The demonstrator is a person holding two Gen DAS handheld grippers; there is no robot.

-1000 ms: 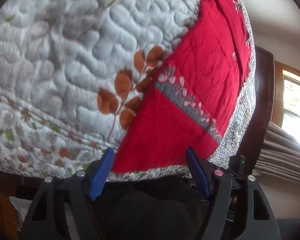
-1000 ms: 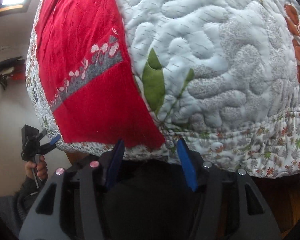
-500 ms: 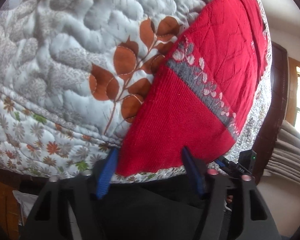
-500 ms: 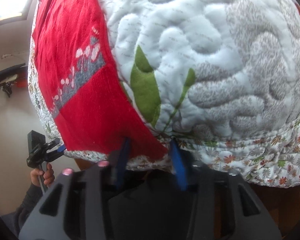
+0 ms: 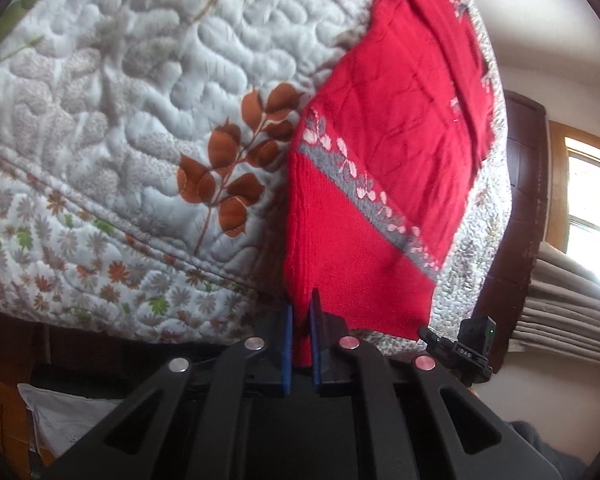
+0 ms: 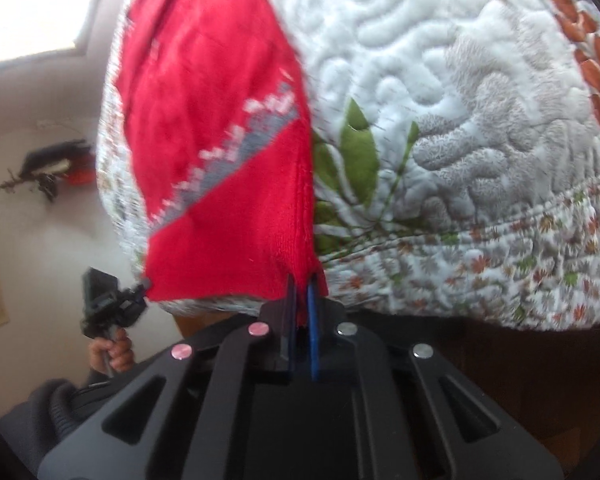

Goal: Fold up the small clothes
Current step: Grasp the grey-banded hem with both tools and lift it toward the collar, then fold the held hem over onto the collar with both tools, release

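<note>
Garment: a red knitted sweater (image 5: 384, 168) with a grey band of pale leaf motifs (image 5: 364, 192) above its ribbed hem; it lies spread on the bed, its hem at the near edge of the mattress.

Support: a white quilted bedspread (image 5: 148, 92) printed with rust-brown and green leaves, with a border of small flowers along the side drop. The flat, padded surface serves as the folding table.

Left gripper (image 5: 300, 324): clenched on the hem corner at the sweater's left side. The blue fingers (image 5: 287, 344) stand nearly together with red knit pinched between them, and the fabric rises in a ridge from the grip.

Right gripper (image 6: 301, 300): likewise clamped, on the hem corner at the sweater's right side, red knit showing between its closed fingers. This view is motion-blurred, so finer detail of the grip cannot be read.

Reason for the hold: one claw at each hem corner keeps the bottom edge taut and level, so that it can be carried as a straight line.

Step in hand (judgement): probably the first fold, hem brought up toward the collar; no fold is yet visible in the body.

Requirement of the next move (judgement): both corners should travel together, or the hem will skew.

Risk (judgement): loose knit may stretch or slip from a shallow pinch.

Background: a window (image 5: 592, 196), pleated curtains (image 5: 568, 300), and the person's hand (image 6: 112, 354) on the other handle.
</note>
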